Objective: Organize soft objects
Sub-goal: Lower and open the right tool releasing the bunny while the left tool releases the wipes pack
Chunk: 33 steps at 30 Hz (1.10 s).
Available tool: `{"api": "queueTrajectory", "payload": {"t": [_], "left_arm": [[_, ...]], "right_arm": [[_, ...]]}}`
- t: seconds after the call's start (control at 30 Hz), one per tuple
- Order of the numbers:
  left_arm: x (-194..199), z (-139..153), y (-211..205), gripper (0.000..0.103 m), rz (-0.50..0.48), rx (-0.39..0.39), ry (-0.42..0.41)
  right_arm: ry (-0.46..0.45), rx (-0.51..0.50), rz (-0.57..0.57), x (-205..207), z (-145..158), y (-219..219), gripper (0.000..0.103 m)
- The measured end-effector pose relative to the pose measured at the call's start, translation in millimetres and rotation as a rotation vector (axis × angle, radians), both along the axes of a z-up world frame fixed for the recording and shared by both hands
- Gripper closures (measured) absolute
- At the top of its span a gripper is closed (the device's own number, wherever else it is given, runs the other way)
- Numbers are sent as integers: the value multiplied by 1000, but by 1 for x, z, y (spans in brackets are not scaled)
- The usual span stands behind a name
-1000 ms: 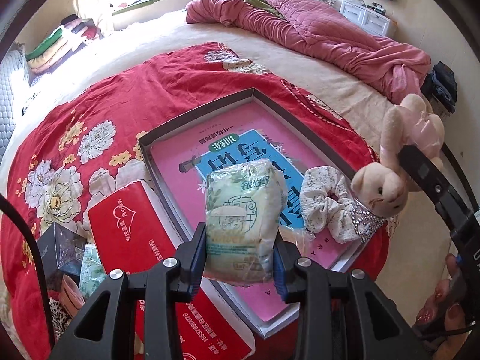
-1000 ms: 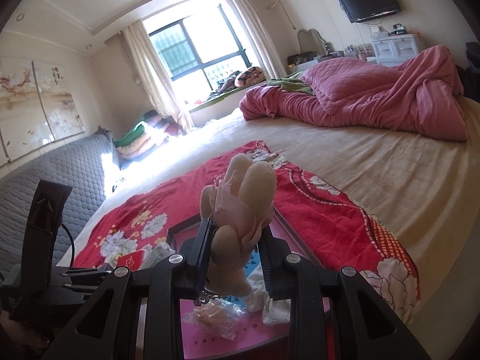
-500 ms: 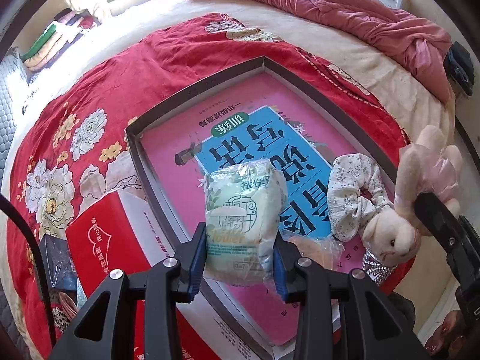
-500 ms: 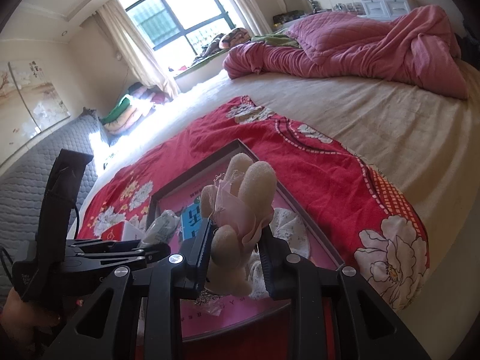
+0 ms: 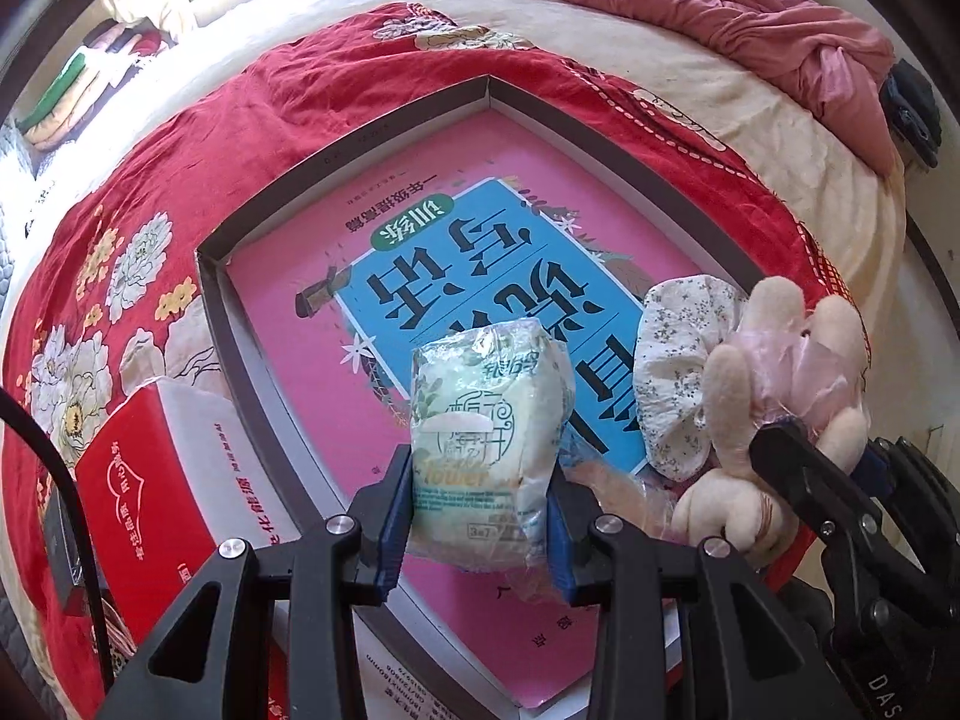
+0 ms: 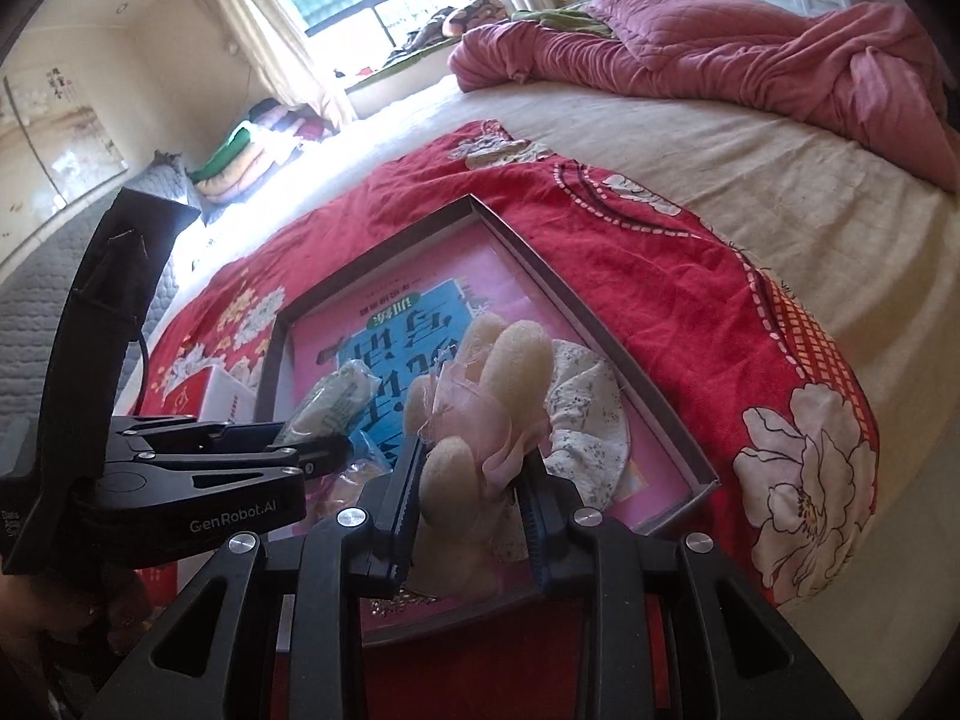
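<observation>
Plastic tissue pack [image 5: 489, 450] pinched in left claw [image 5: 480, 516] over tray [image 5: 336, 162] | right claw [image 6: 471, 498] clamped plush rabbit [image 6: 480, 420] beside scrunchie [image 6: 585, 420] | risk: slippery wrapper might slide out.

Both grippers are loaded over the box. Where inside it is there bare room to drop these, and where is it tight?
Free: the box's far half, from the far corner down over the blue title panel. Crowded: the near right, where the floral scrunchie and a crinkled clear packet lie, below the plush toy. The tissue pack hangs over mid-floor.
</observation>
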<state>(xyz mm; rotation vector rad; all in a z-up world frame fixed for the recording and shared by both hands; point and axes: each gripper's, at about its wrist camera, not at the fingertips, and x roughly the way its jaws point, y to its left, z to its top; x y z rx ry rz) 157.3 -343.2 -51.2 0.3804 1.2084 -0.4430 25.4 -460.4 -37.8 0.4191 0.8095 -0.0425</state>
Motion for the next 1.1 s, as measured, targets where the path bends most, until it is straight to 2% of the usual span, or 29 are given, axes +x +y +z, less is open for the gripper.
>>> {"api": "queueTrajectory", "payload": {"t": [0.33, 0.6, 0.67, 0.77, 0.97, 1.1], "left_arm": [[1, -6, 0, 65, -2, -12, 43], [0, -8, -1, 63, -13, -4, 46], [0, -8, -1, 63, -14, -2, 47], [-1, -9, -2, 63, -18, -3, 48], [-4, -8, -3, 61, -24, -1, 46], [-3, -8, -2, 59, -20, -9, 52]], "right_arm": [[2, -27, -27, 3, -6, -5, 70], [2, -47, -38, 1, -2, -5, 67], [-1, -53, -45, 1, -1, -5, 65], [-11, -61, -54, 0, 2, -5, 55], [-32, -89, -81, -3, 8, -7, 52], [-65, -96, -111, -7, 13, -11, 47]]}}
